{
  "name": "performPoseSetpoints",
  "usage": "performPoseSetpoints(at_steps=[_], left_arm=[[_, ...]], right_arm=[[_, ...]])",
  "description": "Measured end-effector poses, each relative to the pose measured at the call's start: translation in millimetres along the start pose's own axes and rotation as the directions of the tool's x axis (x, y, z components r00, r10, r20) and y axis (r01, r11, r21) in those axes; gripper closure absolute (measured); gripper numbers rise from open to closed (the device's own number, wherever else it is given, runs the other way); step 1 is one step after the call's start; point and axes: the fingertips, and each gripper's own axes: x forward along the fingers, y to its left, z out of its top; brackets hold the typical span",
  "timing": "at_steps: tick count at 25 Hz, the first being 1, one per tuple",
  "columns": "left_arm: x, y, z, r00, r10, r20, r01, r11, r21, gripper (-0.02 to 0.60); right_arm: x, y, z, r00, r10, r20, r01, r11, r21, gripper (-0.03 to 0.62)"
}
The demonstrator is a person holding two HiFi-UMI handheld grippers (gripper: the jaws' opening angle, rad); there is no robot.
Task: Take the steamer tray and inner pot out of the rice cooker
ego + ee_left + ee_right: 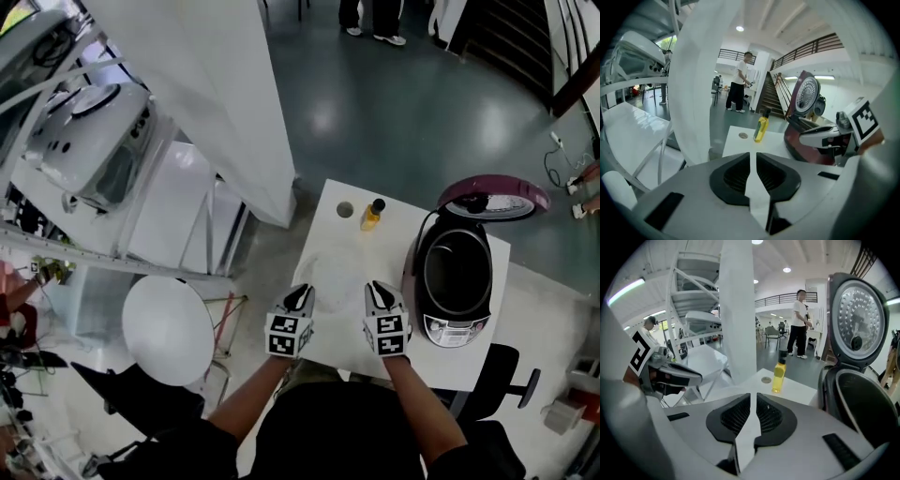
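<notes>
From the head view, the cooker (457, 281) is standing on the tabletop (328, 272) with its lid (494, 199) swung up. The dark inside (457, 272) is still sitting in the cooker; I cannot tell tray from pot there. The left tongs (301, 292) and right tongs (378, 287) are hovering side by side just left of the cooker, the right pair nearer it. A yellow bottle (372, 216) is standing beyond them, also left of the cooker.

In the left gripper view, the left tongs (751, 157) are showing only a thin slit between the pads, with nothing in it. The bottle (761, 129) is standing left of the cooker (806, 140), and the right tongs (806, 138) are hanging in front of the cooker.

In the right gripper view, the right tongs (753, 399) are likewise barely parted and holding nothing. The cooker (853, 399) is gaping open, with the bottle (778, 376) and the left tongs (691, 377) to its left.
</notes>
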Motion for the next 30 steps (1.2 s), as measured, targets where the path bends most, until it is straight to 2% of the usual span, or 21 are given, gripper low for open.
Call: performPoseSetpoints(at_steps=[2,7,12,16,21,30], left_arm=[[-6.9,-24.0,18.7,0.999,-0.025,0.028,0.025,1.000,-0.002,0.561],[-10.2,-93.3,52.8,0.994,-0.067,0.087,0.063,0.997,0.042,0.566],[7.3,-155.7,91.7,0.982,-0.115,0.149,0.103,0.991,0.083,0.566],[23.6,-202.9,105.7,0.978,-0.141,0.152,0.122,0.984,0.130,0.566],[44.6,-248.8,112.6,0.978,-0.153,0.140,0.129,0.977,0.171,0.566],[80.7,-289.5,116.0,0.988,-0.114,0.102,0.090,0.973,0.212,0.565]], right_arm=[[-19.0,-11.2,19.0,0.999,0.009,0.046,-0.009,1.000,-0.010,0.582],[-73.6,-52.9,32.0,0.992,0.023,0.123,-0.021,1.000,-0.018,0.588],[-117.2,-122.8,28.2,0.989,-0.072,0.126,0.069,0.997,0.022,0.588],[-143.4,-172.6,21.6,0.982,-0.121,0.148,0.110,0.991,0.079,0.588],[-171.3,-216.9,9.4,0.974,-0.132,0.182,0.113,0.987,0.115,0.588],[-192.3,-276.0,-18.0,0.974,-0.132,0.182,0.107,0.984,0.140,0.586]])
